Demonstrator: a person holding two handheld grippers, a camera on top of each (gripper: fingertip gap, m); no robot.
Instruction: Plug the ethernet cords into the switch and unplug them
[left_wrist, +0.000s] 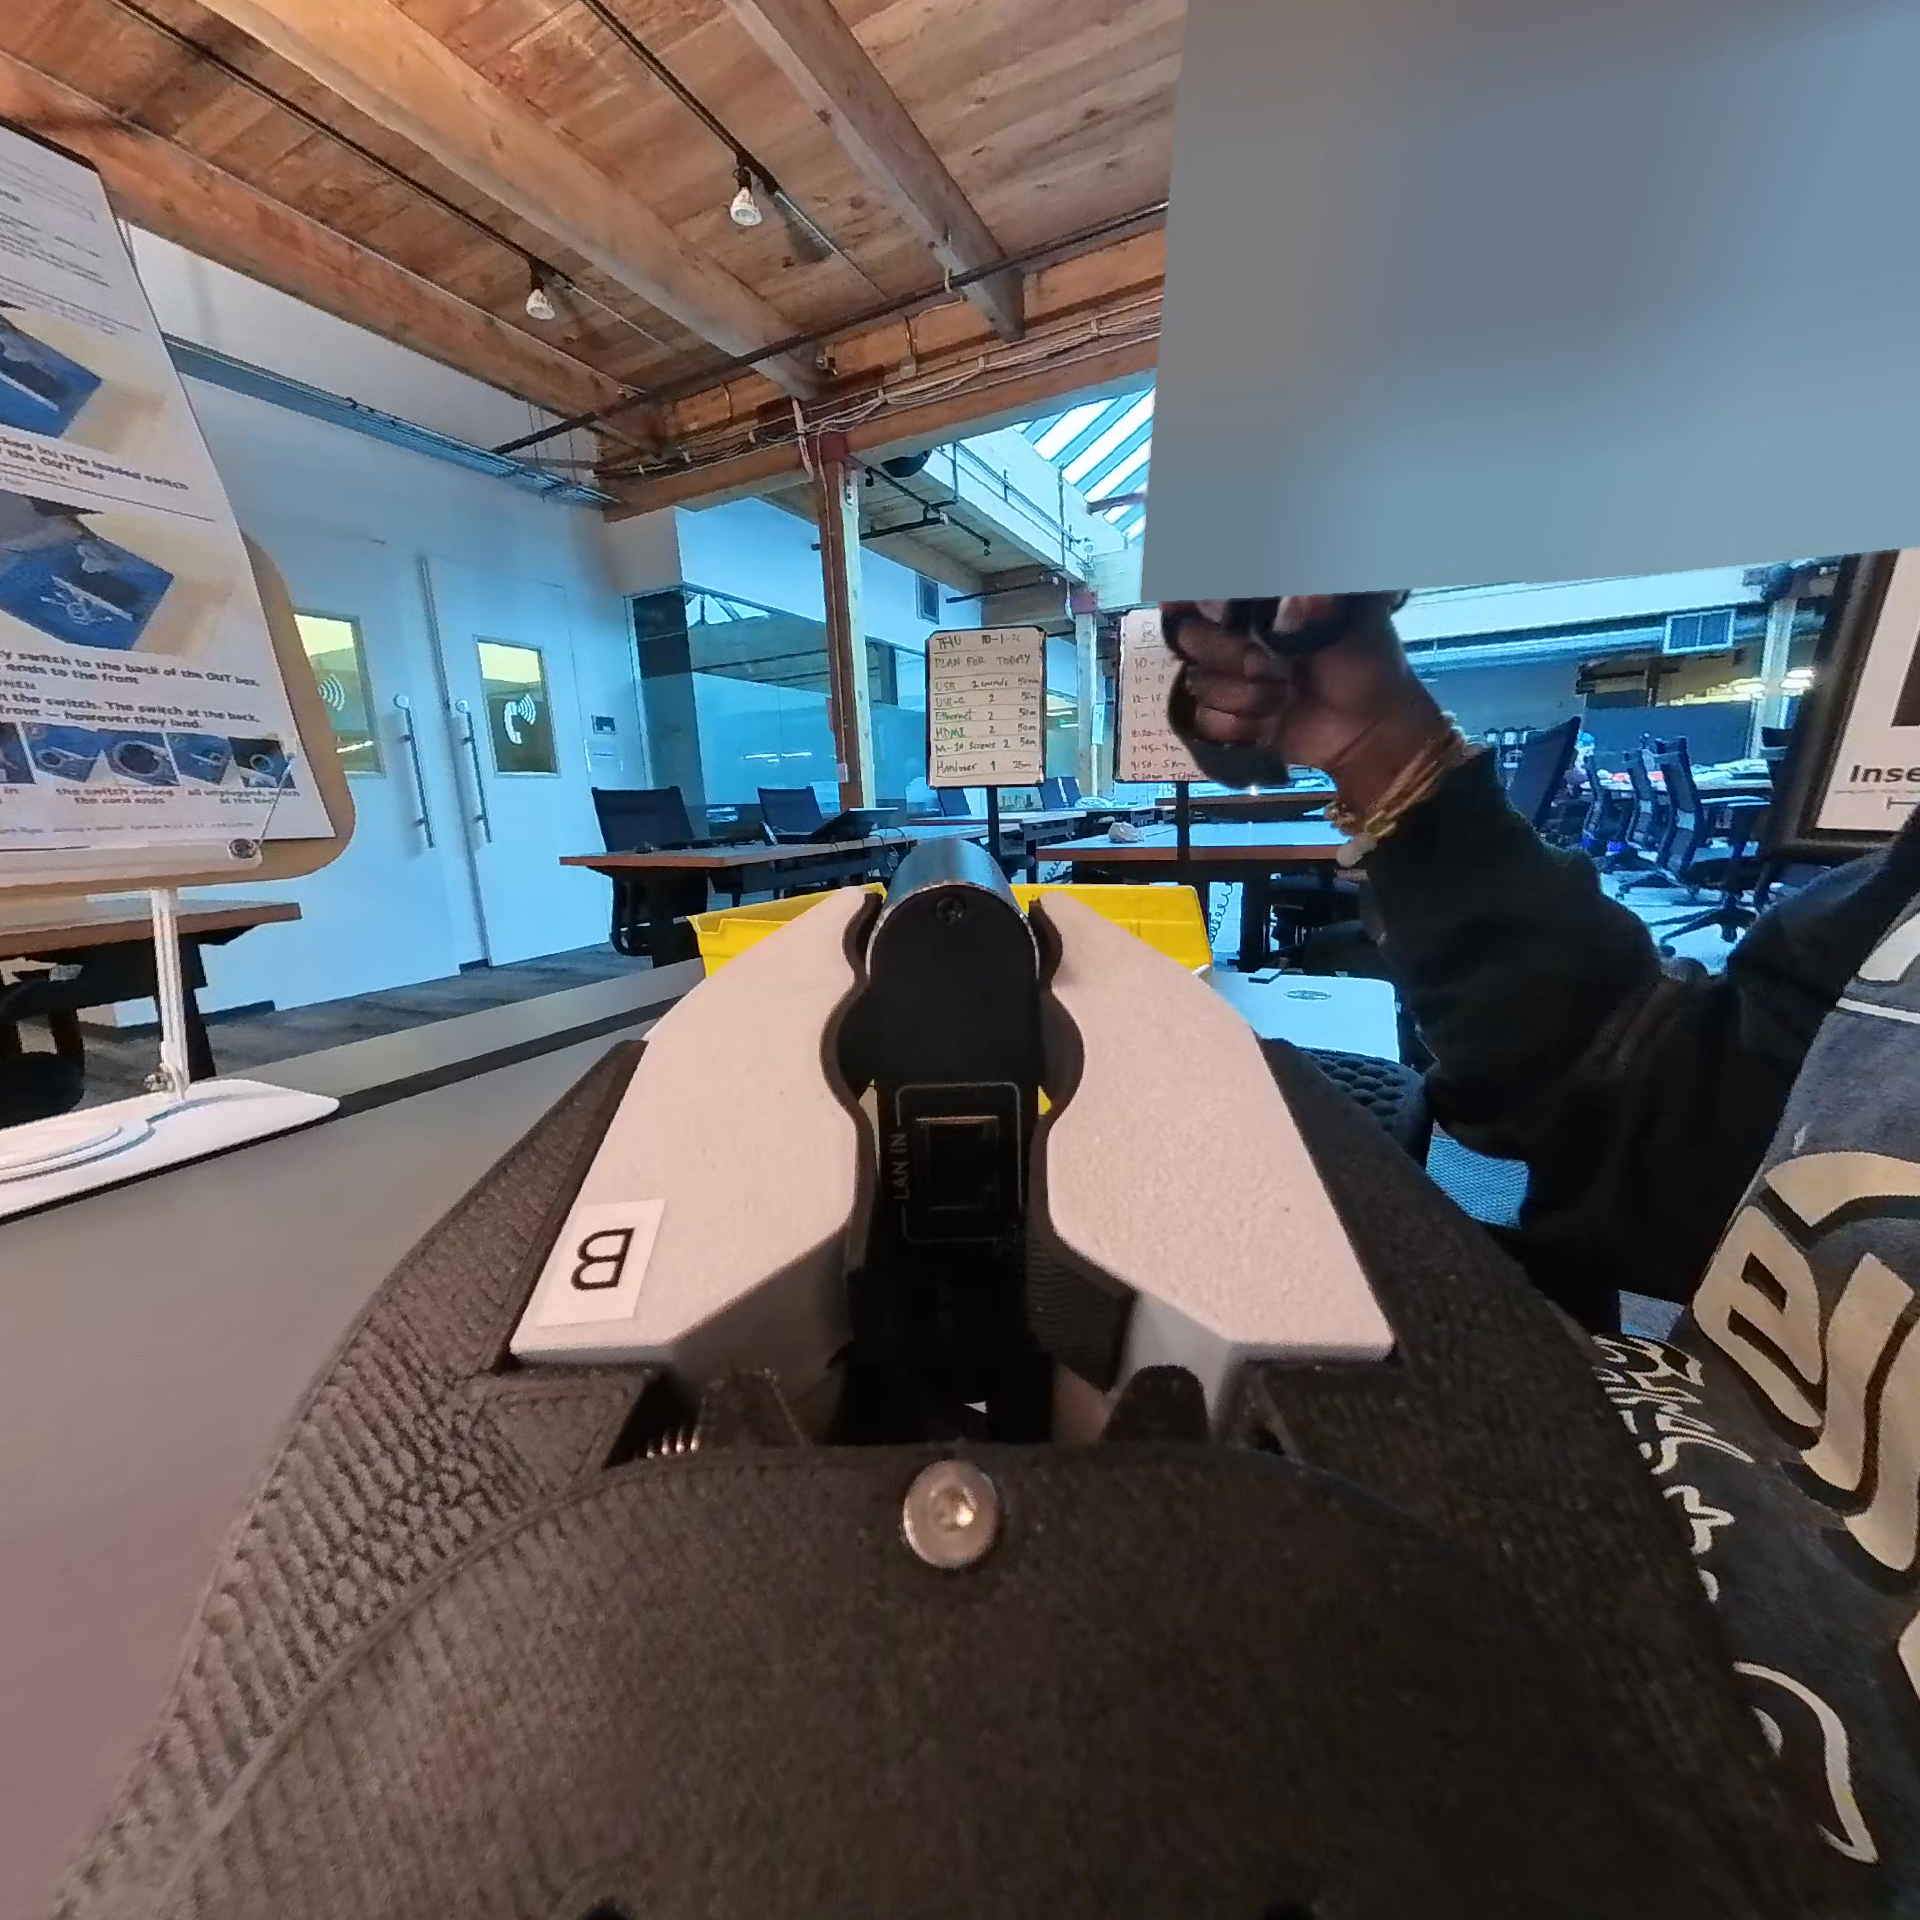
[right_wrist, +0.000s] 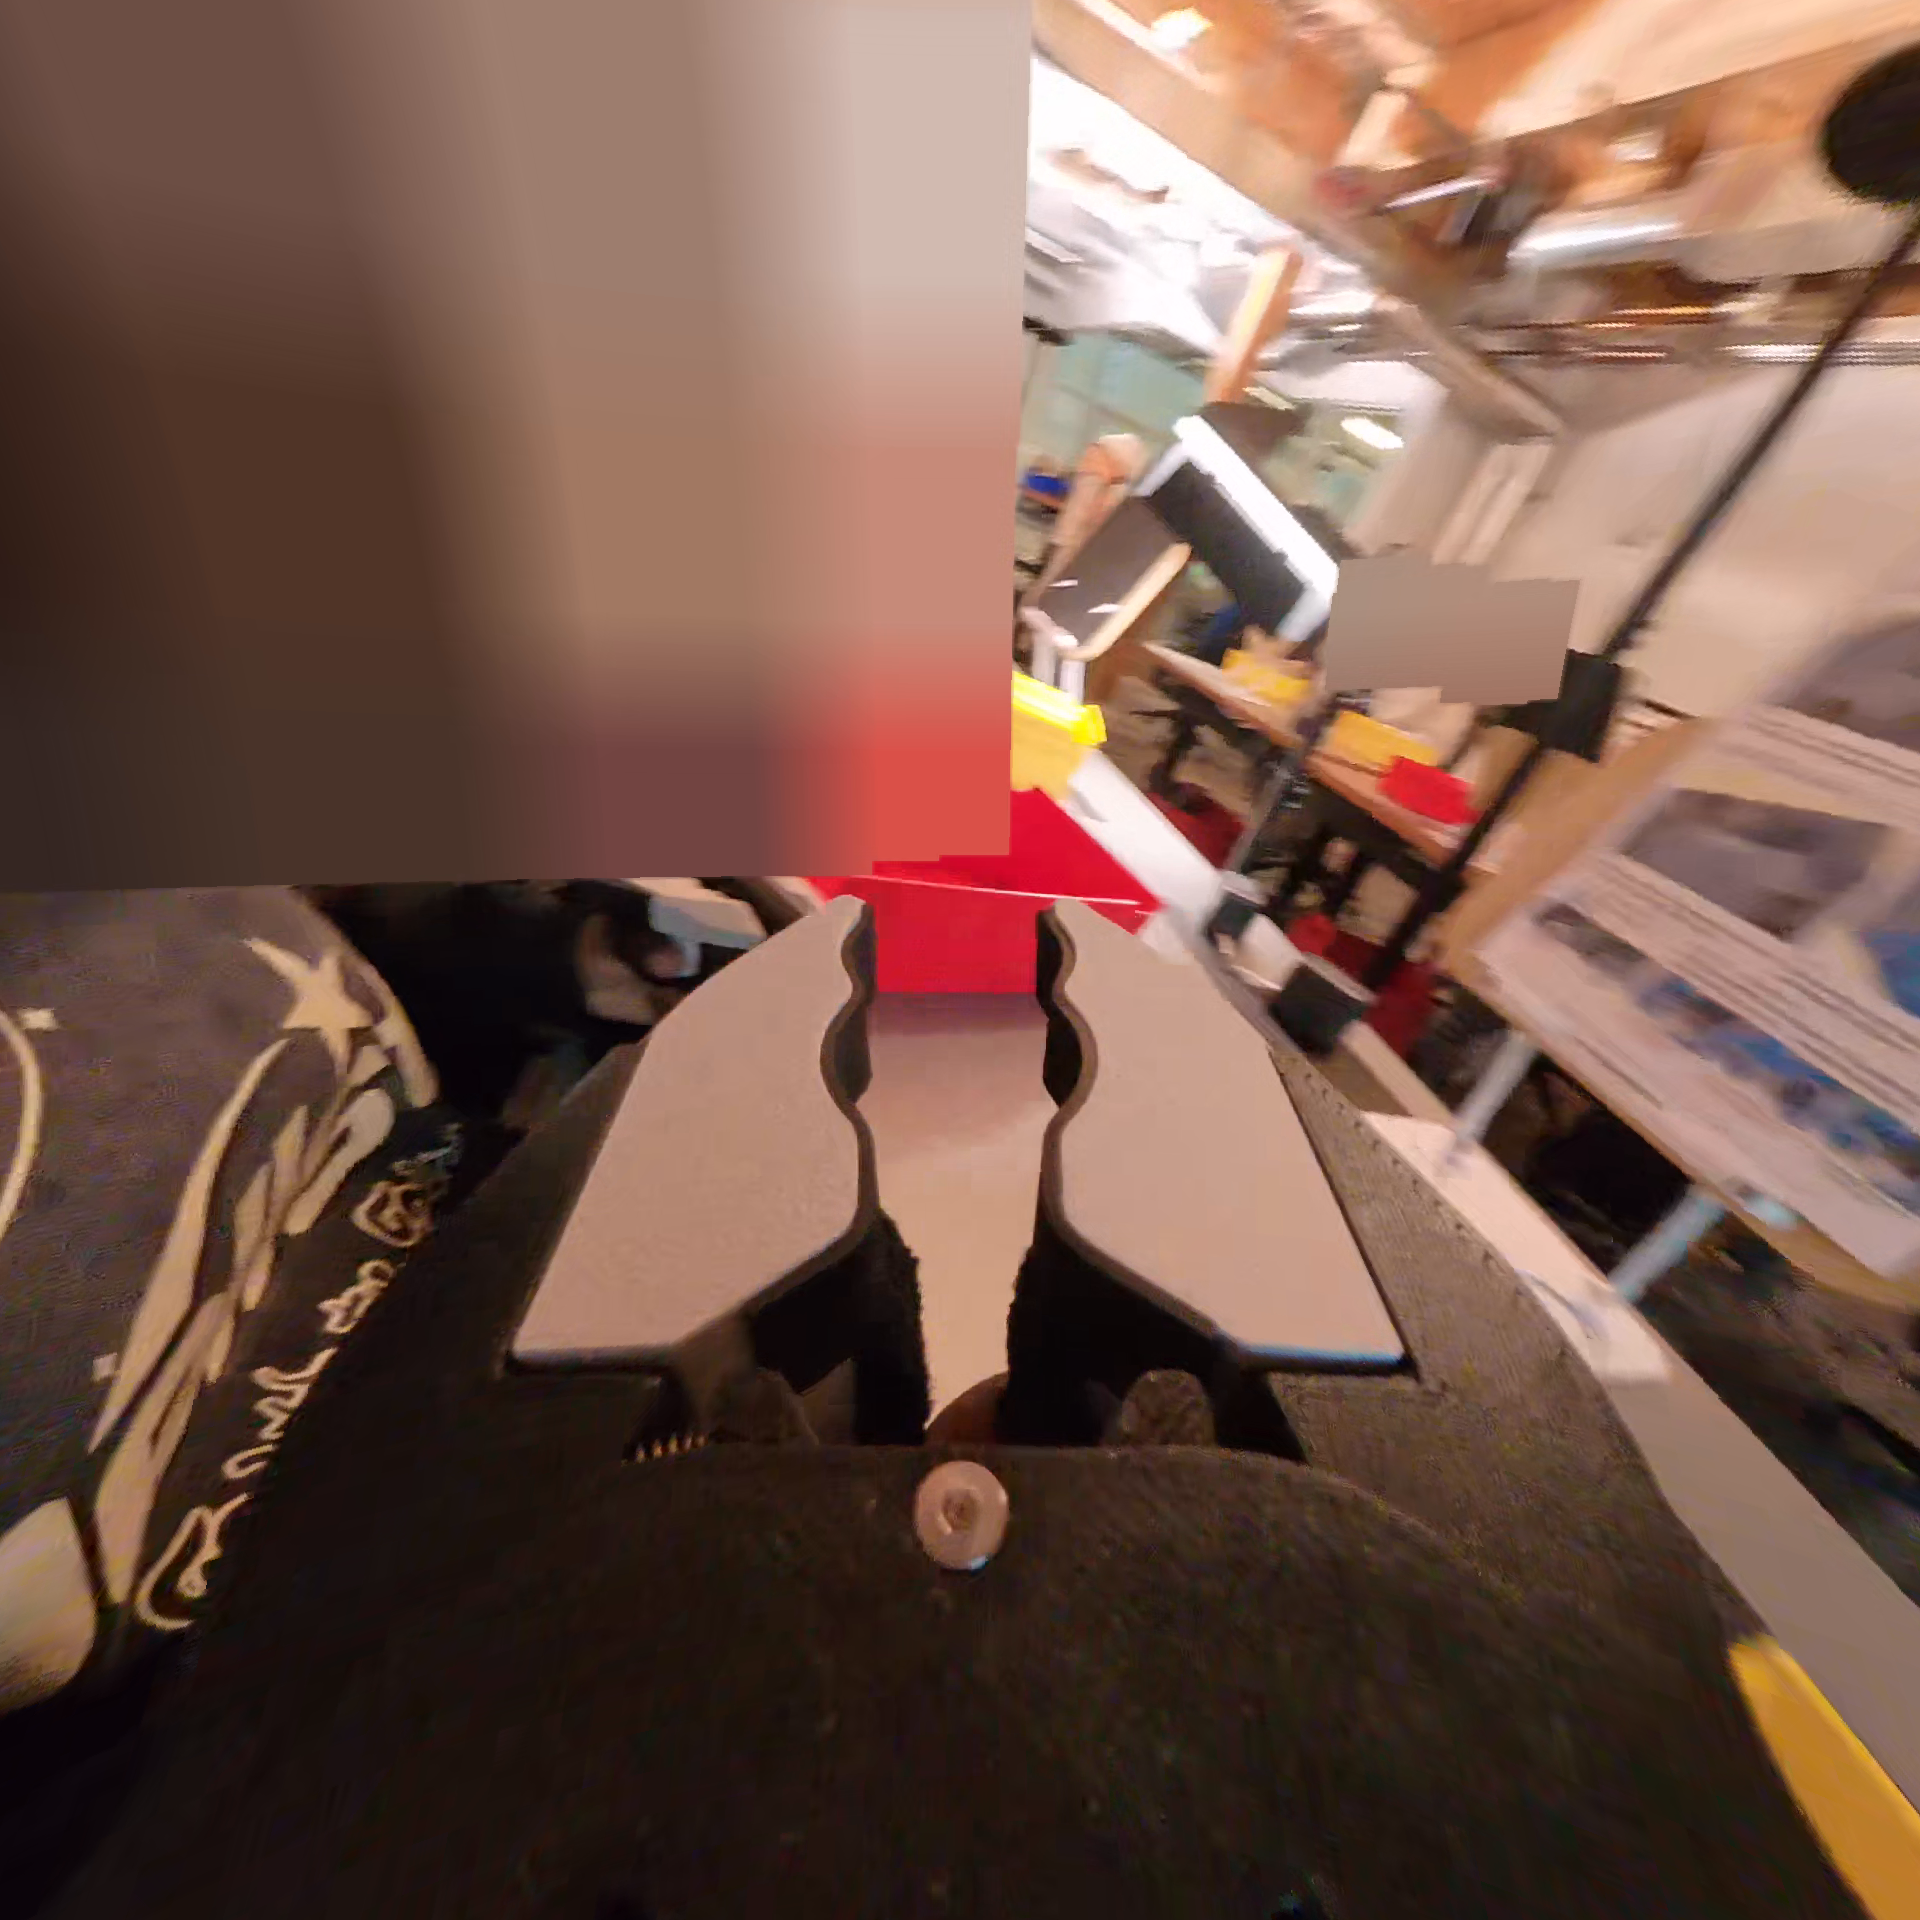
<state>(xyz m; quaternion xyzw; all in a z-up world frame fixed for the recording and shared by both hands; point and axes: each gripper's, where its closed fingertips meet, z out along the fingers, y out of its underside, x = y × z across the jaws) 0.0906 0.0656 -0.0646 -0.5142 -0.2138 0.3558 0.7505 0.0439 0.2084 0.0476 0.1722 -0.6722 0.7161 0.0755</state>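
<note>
My left gripper (left_wrist: 954, 914) is shut on the switch (left_wrist: 954, 1049), a narrow black box held end-up between the grey fingers above the grey table (left_wrist: 260, 1299). One empty port (left_wrist: 958, 1148) on its face points toward the camera. No ethernet cord shows in either view. My right gripper (right_wrist: 954, 925) is open and empty, raised over the grey table (right_wrist: 951, 1143) and tilted, with a red bin (right_wrist: 956, 935) beyond its tips. The right wrist view is motion-blurred.
A yellow bin (left_wrist: 1122, 920) stands just behind the switch. An instruction sheet on a white stand (left_wrist: 135, 582) is at the left; the same kind of sheet (right_wrist: 1714, 987) shows at the right. A person's raised hand and dark sleeve (left_wrist: 1455, 883) are at the right. My right fingertips sit around 20 cm from my left ones.
</note>
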